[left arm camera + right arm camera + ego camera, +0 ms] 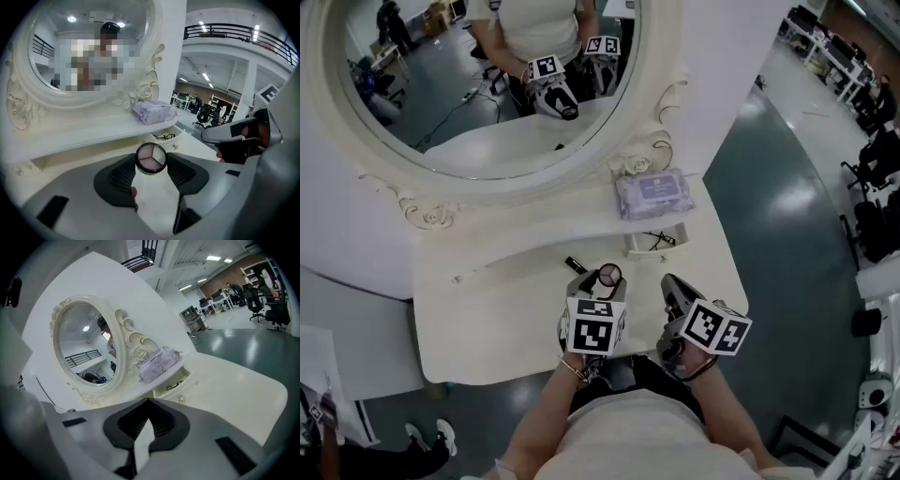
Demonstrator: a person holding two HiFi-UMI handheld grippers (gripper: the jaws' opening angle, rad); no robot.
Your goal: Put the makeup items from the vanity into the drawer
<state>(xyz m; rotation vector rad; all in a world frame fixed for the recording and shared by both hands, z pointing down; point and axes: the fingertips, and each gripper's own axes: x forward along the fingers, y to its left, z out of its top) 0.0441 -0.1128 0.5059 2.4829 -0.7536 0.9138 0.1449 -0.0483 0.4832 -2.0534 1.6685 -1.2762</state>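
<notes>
A round black-rimmed compact [151,158] with pale powder sections is pinched between the pads of my left gripper [151,161], a little above the white vanity top [497,309]. In the head view the compact [608,275] sits at the tip of the left gripper [606,279]. A small black tube [575,264] lies on the tabletop just left of it. The small drawer [656,242] under the shelf stands open with a thin black item inside. My right gripper [672,285] is shut and empty, near the front edge, below the drawer [173,385].
A purple wipes pack [654,194] lies on the shelf above the drawer, beside the ornate oval mirror [478,84]. The vanity's right edge drops to a grey floor [787,197]. Office chairs stand far right.
</notes>
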